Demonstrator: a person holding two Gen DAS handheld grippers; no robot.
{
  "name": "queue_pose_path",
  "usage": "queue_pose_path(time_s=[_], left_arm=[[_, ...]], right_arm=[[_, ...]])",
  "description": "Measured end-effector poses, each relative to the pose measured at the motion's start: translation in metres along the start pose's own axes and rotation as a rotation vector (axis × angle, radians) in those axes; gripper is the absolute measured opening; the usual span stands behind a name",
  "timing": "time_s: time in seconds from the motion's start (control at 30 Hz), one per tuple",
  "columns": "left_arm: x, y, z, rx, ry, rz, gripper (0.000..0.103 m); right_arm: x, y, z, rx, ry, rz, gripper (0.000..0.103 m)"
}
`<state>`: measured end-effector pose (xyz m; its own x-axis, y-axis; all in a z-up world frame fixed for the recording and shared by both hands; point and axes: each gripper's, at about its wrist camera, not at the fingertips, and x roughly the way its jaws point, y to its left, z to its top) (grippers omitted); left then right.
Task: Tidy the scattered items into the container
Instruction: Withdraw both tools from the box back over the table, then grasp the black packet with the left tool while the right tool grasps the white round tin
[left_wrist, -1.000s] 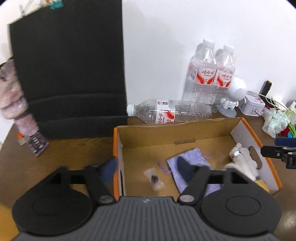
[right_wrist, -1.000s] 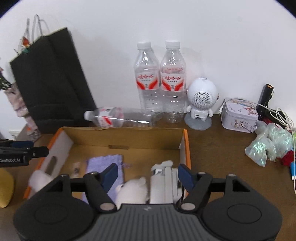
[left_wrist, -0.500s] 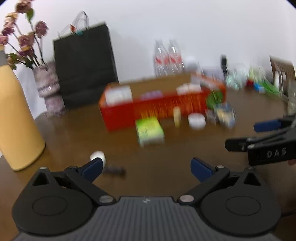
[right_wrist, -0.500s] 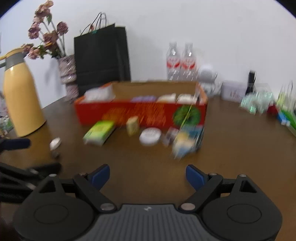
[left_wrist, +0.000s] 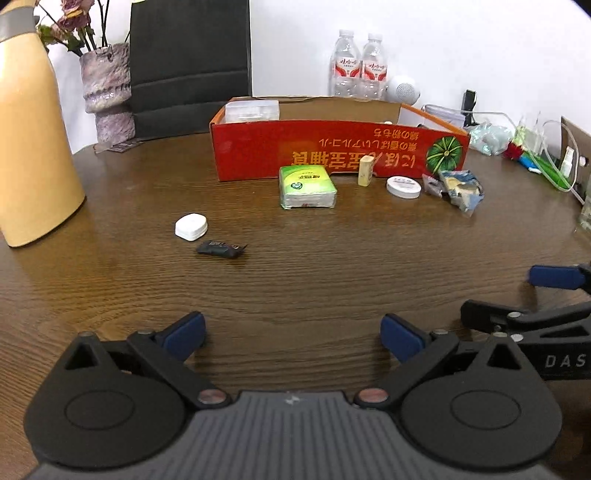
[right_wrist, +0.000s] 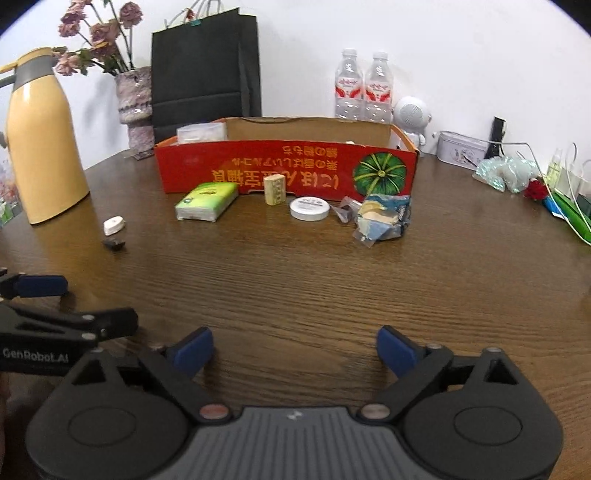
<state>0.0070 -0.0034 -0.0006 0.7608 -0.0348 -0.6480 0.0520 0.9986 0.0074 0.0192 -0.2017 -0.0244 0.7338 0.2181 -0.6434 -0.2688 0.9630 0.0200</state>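
So the container here is that red cardboard box (left_wrist: 332, 151) with the watermelon print, sitting toward the back of the wooden table (left_wrist: 295, 280), and it's only partly loaded: a clear plastic case (left_wrist: 252, 110) pokes above the rim at its left end, plus something small and white near the right end that I can't make out. Most of the job looks to be left. Lined up just in front of the box are a green tissue pack (left_wrist: 307, 186), a little cream block (left_wrist: 365, 170) standing upright right against the box wall, a round white tin (left_wrist: 403, 187) and a crumpled blue-and-yellow wrapper (left_wrist: 460, 187) with a smaller clear packet beside it. Further out to the left, well apart from that row, there's a small white case (left_wrist: 191, 226) and a dark candy wrapper (left_wrist: 221, 248) just beside it. Both grippers hang low over the near side of the table, nowhere close to any item: left gripper (left_wrist: 293, 334) spread wide and holding nothing, right gripper (right_wrist: 294, 347) the same. My guess is the white case and dark wrapper go to the left one, being nearest.
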Motion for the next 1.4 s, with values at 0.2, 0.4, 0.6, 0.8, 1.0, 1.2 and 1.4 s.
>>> queue_pose_path(time_s=[0.2, 0.4, 0.6, 0.8, 1.0, 1.2, 1.4], left_arm=[[0.001, -0.001, 0.001, -0.008, -0.001, 0.008, 0.103], [0.001, -0.001, 0.001, -0.008, -0.001, 0.008, 0.103], [-0.001, 0.024, 0.015, -0.078, -0.039, -0.146, 0.088], [0.035, 0.05, 0.053, -0.181, 0.029, -0.075, 0.053], [0.044, 0.039, 0.057, -0.109, 0.003, -0.025, 0.039], [0.049, 0.04, 0.055, -0.083, -0.027, -0.039, 0.025], [0.048, 0.029, 0.05, 0.006, -0.046, -0.018, 0.019]], right_arm=[[0.0, 0.001, -0.002, 0.0, 0.005, 0.001, 0.103], [0.001, 0.001, -0.002, -0.001, 0.005, 0.003, 0.103], [0.001, -0.001, 0.001, 0.005, 0.0, 0.015, 0.098], [0.022, -0.008, 0.046, -0.025, -0.047, 0.059, 0.076], [0.069, -0.013, 0.096, -0.025, -0.05, 0.087, 0.063], [0.1, -0.017, 0.105, 0.043, -0.032, 0.054, 0.051], [0.117, -0.015, 0.106, 0.012, -0.014, 0.009, 0.053]])
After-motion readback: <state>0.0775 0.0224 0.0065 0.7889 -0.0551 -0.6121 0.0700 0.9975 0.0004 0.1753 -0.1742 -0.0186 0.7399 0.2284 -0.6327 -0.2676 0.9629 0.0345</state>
